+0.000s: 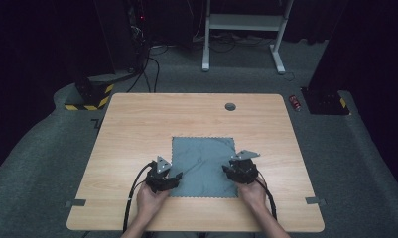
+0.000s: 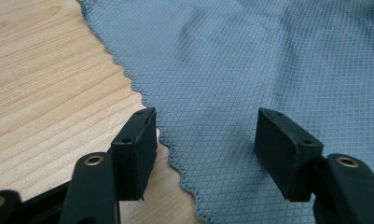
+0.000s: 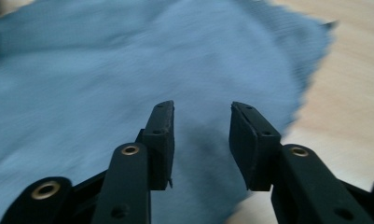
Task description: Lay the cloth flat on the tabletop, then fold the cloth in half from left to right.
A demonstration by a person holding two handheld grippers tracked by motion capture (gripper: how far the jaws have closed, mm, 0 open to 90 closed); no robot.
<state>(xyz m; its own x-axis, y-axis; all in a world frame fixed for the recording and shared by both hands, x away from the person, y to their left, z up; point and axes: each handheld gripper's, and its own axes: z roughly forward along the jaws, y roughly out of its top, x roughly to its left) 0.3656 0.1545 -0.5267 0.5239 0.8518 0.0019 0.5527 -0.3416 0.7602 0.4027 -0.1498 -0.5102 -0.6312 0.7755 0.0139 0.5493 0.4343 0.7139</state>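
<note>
A grey-blue cloth (image 1: 204,166) with a scalloped edge lies spread flat on the wooden table (image 1: 137,124), slightly wrinkled. My left gripper (image 1: 176,175) sits at the cloth's near left corner. In the left gripper view its jaws stand open (image 2: 205,116) over the cloth (image 2: 231,70), straddling its edge, with nothing pinched. My right gripper (image 1: 227,170) is at the cloth's right side near the front. In the right gripper view, which is blurred, its jaws are open (image 3: 202,106) above the cloth (image 3: 105,70) and hold nothing.
A round cable hole (image 1: 230,106) sits near the table's far edge. Grey tape marks (image 1: 76,203) (image 1: 315,201) lie by the front corners. On the floor beyond are a white desk frame (image 1: 243,22), a red can (image 1: 296,102) and a yellow-black striped base (image 1: 90,96).
</note>
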